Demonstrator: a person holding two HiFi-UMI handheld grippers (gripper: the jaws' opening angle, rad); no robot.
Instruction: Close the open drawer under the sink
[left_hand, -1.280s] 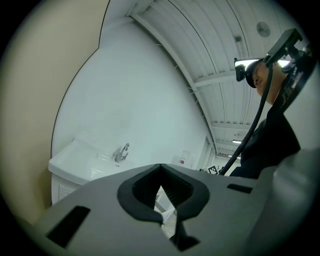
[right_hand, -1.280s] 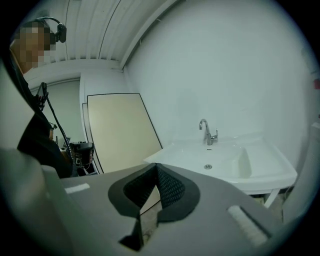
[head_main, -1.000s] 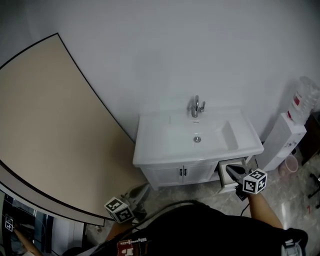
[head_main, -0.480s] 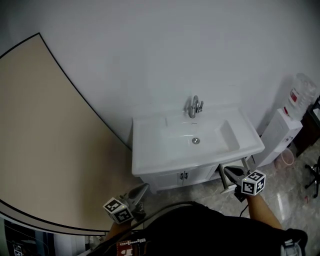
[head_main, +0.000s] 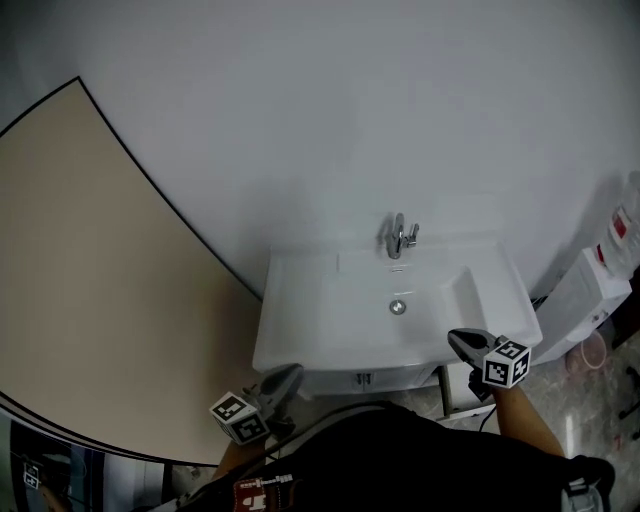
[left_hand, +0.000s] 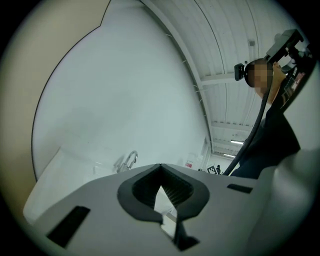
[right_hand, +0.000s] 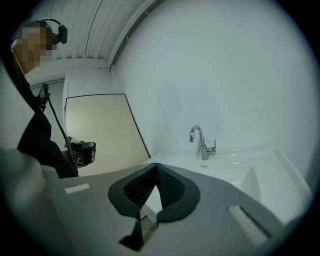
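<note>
The white sink (head_main: 340, 320) with its chrome faucet (head_main: 400, 237) stands on a white cabinet (head_main: 365, 379) against the wall. Under the sink's right end, a bit of the open drawer (head_main: 458, 388) shows; most of it is hidden by the sink rim and my right hand. My right gripper (head_main: 455, 337) is shut and empty, its tip over the sink's front right edge, above the drawer. My left gripper (head_main: 292, 370) is shut and empty, just off the sink's front left corner. The right gripper view shows the shut right gripper (right_hand: 156, 165) aimed over the sink (right_hand: 240, 170) toward the faucet (right_hand: 200, 142).
A white water dispenser (head_main: 590, 290) with a bottle (head_main: 625, 225) stands right of the sink, a pink bin (head_main: 590, 350) beside it. A beige panel (head_main: 90, 280) fills the left. A white wall rises behind the sink. The floor is stone-patterned.
Both grippers have moved toward the sink. The sink now sits lower and nearer in the head view, and its rim covers most of the drawer that showed plainly before.
</note>
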